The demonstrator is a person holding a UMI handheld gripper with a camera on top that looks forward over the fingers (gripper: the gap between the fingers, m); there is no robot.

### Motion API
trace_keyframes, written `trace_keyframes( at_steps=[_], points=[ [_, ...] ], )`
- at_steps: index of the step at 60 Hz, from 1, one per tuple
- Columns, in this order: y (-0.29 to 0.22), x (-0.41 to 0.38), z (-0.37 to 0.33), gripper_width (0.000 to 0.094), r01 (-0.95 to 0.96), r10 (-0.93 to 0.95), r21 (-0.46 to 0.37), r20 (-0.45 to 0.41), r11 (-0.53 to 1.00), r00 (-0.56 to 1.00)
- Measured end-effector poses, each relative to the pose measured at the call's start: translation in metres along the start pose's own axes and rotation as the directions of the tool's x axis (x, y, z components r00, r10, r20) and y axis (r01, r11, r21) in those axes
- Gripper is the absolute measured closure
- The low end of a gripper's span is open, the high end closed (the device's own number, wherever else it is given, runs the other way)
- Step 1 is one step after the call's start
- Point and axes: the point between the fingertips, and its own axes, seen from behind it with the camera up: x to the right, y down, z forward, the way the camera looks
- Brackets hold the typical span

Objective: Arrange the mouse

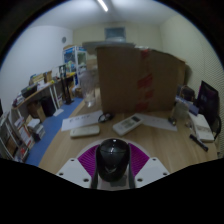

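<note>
A black computer mouse (113,158) sits between my gripper's (113,168) two fingers, pressed by the purple pads (88,160) on both sides. The gripper is shut on it and holds it above the wooden table (160,140), whose surface lies beyond and below.
On the table beyond the fingers lie a white keyboard (84,120), a small white device (86,131) and a white remote-like object (128,124). A large cardboard box (135,80) stands behind them. A monitor (209,98) and clutter stand right. Shelves (25,115) line the left wall.
</note>
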Motion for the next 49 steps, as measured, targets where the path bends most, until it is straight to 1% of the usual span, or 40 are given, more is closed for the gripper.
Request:
trace_keyframes(
  at_steps=[6,9,11,12,15,18,19,20,24,26,28,34,42,49],
  points=[
    [0.033,-0.006,0.021,0.0515,0.027,-0.026,-0.072,0.005,0.997,1.000],
    [0.052,-0.005,0.023,0.0502,0.039,-0.039,-0.121,-0.001,0.992,0.999],
    [0.048,-0.005,0.026,0.0496,0.052,-0.052,-0.088,0.000,0.995,0.999],
    [0.050,-0.005,0.026,0.0490,0.059,-0.059,-0.091,0.000,0.994,0.998],
    [0.050,-0.005,0.026,0.0433,0.074,-0.073,-0.088,0.005,0.993,0.997],
    [0.050,-0.003,0.026,0.0379,0.081,-0.081,-0.107,0.006,0.991,0.997],
    [0.051,-0.002,0.025,0.0337,0.079,-0.079,-0.115,0.006,0.990,0.997],
    [0.051,-0.001,0.023,0.0330,0.076,-0.075,-0.126,0.008,0.989,0.997],
    [0.057,0.002,0.014,0.0158,0.055,-0.054,-0.184,0.011,0.981,0.998],
    [0.055,0.005,0.007,0.0071,0.048,-0.047,-0.190,0.012,0.981,0.999],
    [0.051,0.010,-0.002,0.0101,0.042,-0.042,-0.187,0.006,0.982,0.999],
    [0.041,0.024,-0.045,0.0082,0.028,-0.030,-0.166,-0.012,0.986,0.999],
    [0.038,0.035,-0.119,0.0086,-0.029,0.032,-0.151,0.017,0.988,0.999],
    [0.044,0.064,-0.187,0.0093,-0.070,0.072,-0.155,0.012,0.986,0.997]
  ],
)
